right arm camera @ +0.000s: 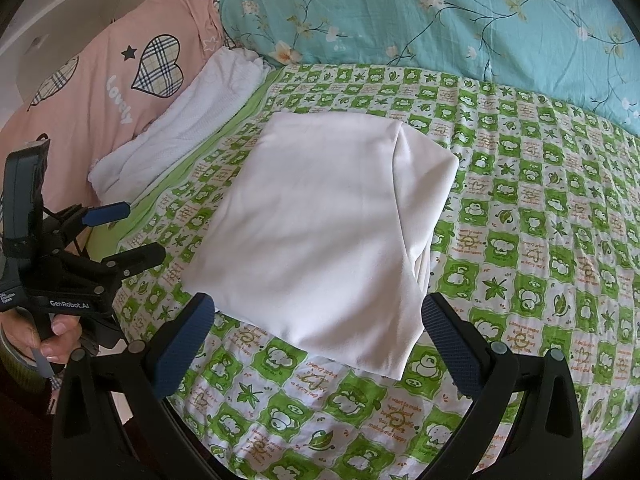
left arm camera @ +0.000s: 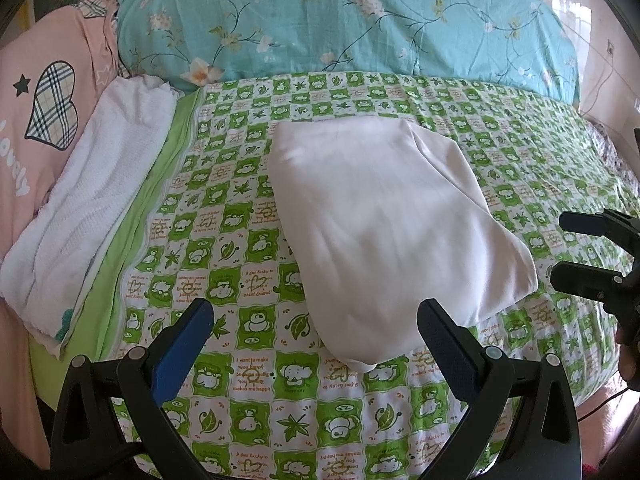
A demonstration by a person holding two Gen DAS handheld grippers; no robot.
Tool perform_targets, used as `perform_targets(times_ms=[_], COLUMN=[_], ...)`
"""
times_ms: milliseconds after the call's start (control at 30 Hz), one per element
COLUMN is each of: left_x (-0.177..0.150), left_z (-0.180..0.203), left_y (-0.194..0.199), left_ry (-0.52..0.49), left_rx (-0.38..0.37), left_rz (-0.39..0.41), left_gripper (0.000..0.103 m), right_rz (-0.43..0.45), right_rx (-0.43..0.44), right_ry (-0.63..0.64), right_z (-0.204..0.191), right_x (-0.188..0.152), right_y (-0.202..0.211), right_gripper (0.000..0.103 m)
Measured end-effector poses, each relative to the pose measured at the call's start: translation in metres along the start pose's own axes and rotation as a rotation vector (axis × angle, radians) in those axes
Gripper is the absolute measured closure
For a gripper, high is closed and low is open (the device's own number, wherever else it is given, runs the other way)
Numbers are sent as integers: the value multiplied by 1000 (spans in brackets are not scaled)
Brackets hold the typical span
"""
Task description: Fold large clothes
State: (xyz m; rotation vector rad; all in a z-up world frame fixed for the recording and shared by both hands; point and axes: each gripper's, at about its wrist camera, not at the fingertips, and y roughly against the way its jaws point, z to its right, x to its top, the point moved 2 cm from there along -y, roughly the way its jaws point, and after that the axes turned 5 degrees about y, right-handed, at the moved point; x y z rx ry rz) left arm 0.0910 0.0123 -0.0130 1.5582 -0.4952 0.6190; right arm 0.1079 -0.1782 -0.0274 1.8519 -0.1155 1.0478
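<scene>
A white garment point(left arm camera: 384, 224) is lying folded into a rough rectangle on the green-and-white checked bedsheet point(left arm camera: 248, 408), near the middle of the bed, with a layered fold running along its right edge. The left tool point(left arm camera: 316, 344) is hovering just short of the garment's near corner, its blue-padded fingers point(left arm camera: 180, 352) standing wide apart and holding nothing. The right tool point(right arm camera: 316, 344) is hanging over the near edge of the same garment point(right arm camera: 320, 232), its fingers likewise spread apart and empty. At the far side a teal floral quilt point(left arm camera: 340, 20) is lying bunched. To the left a white textured towel point(left arm camera: 96, 196) is resting beside a pink pillow point(left arm camera: 28, 120) printed with plaid hearts.
</scene>
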Motion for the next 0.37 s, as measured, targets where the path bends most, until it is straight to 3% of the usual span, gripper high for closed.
perform_targets(times_ms=[367], left_x=[5], left_z=[-9], left_y=[-9], left_ry=[15], left_rx=[10], left_rz=[-5], left_gripper=[1], right_rz=[-12], right_rx=[1], right_ry=[-18], right_z=[12], right_x=[1], right_y=[-10], right_gripper=[0])
